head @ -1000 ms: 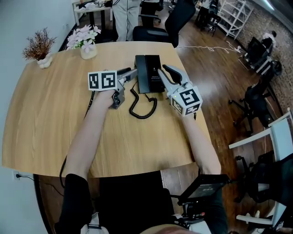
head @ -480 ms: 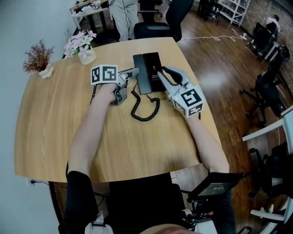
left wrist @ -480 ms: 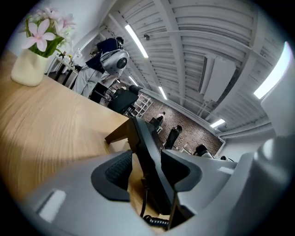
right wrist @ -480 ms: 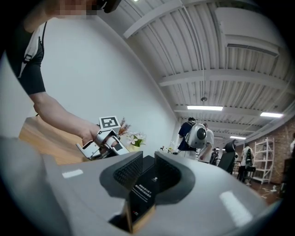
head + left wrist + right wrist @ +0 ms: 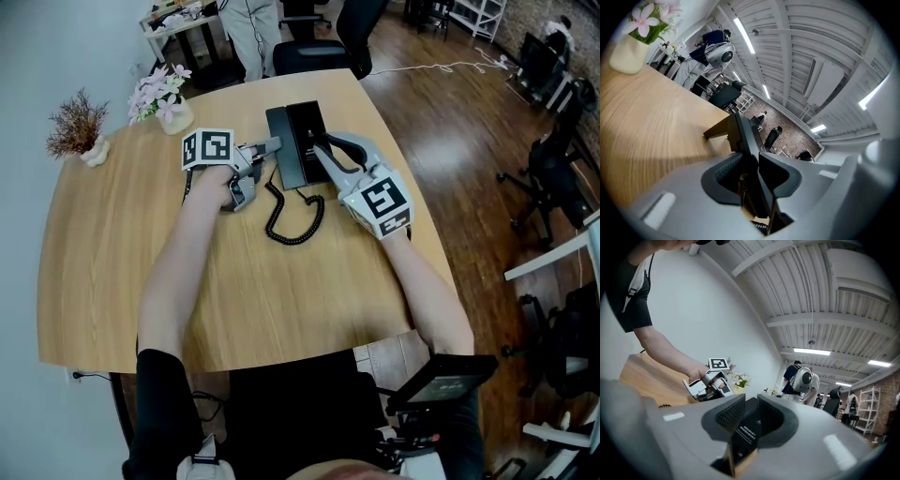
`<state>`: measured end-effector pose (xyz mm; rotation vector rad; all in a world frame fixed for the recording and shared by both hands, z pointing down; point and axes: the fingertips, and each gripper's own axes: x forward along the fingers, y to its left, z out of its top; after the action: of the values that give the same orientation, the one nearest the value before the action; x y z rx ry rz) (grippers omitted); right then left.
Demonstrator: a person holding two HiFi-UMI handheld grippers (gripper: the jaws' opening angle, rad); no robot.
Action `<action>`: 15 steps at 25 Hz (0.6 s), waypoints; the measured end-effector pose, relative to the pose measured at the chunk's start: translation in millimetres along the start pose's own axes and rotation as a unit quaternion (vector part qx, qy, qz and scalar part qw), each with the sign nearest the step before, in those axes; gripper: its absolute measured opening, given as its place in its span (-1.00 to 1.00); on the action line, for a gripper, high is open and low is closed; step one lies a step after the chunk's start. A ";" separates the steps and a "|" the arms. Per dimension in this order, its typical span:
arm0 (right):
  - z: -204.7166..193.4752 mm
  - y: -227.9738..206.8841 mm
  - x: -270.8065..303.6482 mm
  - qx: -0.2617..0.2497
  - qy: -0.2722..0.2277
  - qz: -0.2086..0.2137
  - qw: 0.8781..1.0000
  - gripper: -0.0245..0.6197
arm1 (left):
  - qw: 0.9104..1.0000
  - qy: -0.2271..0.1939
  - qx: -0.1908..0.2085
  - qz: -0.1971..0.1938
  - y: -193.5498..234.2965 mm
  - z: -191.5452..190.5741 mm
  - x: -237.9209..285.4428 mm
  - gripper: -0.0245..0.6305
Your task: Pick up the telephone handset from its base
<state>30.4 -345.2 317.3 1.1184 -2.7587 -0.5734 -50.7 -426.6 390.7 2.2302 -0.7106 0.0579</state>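
Head view: handset (image 5: 276, 122) on its base (image 5: 307, 127), twelve o'clock on the worktop (image 5: 141, 272). We log left claw (image 5: 273, 147), jaws just closed onto handset, ready to lift — right claw (image 5: 322, 150) clamps base, presumably steadying it.

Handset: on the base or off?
On: the handset lies flush along the left side of the base in the head view, not raised.

My left gripper (image 5: 270, 146) tips slightly down, and its jaws have just been closing onto the handset (image 5: 281, 161) between them. My right gripper (image 5: 323, 148) lies level, clamped on the base (image 5: 306, 127). Both forearms stretch forward.
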 end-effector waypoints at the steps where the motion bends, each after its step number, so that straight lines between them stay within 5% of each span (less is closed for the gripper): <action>1: -0.2 -0.7 -0.1 0.000 0.001 0.000 1.000 -0.70 | 1.000 -0.001 -0.003 -0.005 -1.5 -1.0 0.0 -0.58; 15: -3.0 2.2 1.2 0.004 0.004 0.008 1.000 -0.71 | 0.998 -0.019 0.017 -0.058 -11.6 2.4 -4.0 -0.59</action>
<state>28.9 -345.4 320.8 1.0963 -2.7634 -0.5553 -48.5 -420.2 380.3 2.3070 -0.6043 -0.0308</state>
